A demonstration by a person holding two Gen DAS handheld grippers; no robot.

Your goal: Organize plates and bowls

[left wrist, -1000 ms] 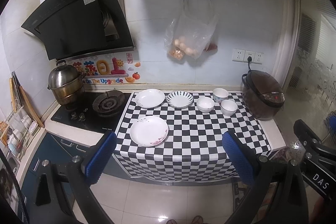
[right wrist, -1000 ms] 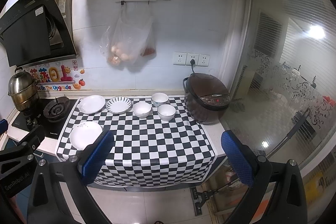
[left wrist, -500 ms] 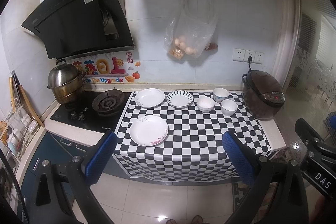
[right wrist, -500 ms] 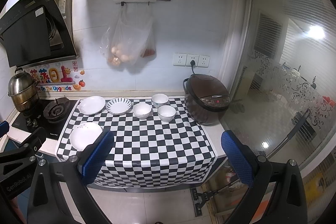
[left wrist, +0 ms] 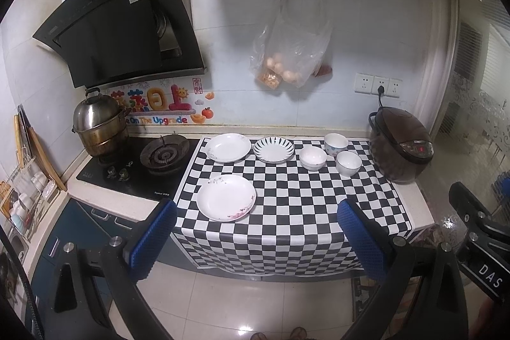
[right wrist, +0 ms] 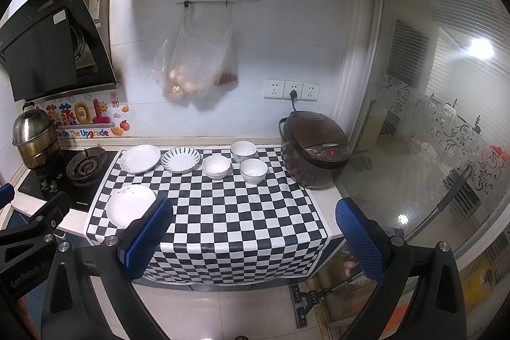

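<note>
Nearest to me, my left gripper [left wrist: 256,231] hangs out in front of the desk [left wrist: 411,199] with its blue pads wide apart and nothing between them; my right gripper [right wrist: 253,231] is the same, fully spread and empty. Against the views of a second ago almost nothing has shifted: the dishes sit in the same spots and both grippers have drifted only a hair, so I judge the task has not begun and I am lining up for a first pick.

Both grippers are held level, pointing at the wall, well short of the desk edge and above the floor tiles. Each shows at the edge of the other's view, so they are side by side.

On the checkered cloth [left wrist: 287,212], the nearest piece is the large white plate [left wrist: 226,197] near the front left corner. Farther back, in a row near the wall, stand a second white plate [left wrist: 227,147], a striped plate [left wrist: 273,149], then three bowls close together: one white bowl [left wrist: 312,158], a patterned bowl [left wrist: 336,143] behind it, and another white bowl [left wrist: 348,163] to the right. The rice cooker [left wrist: 402,148] sits just beside those bowls, so I would watch my clearance there.
</note>
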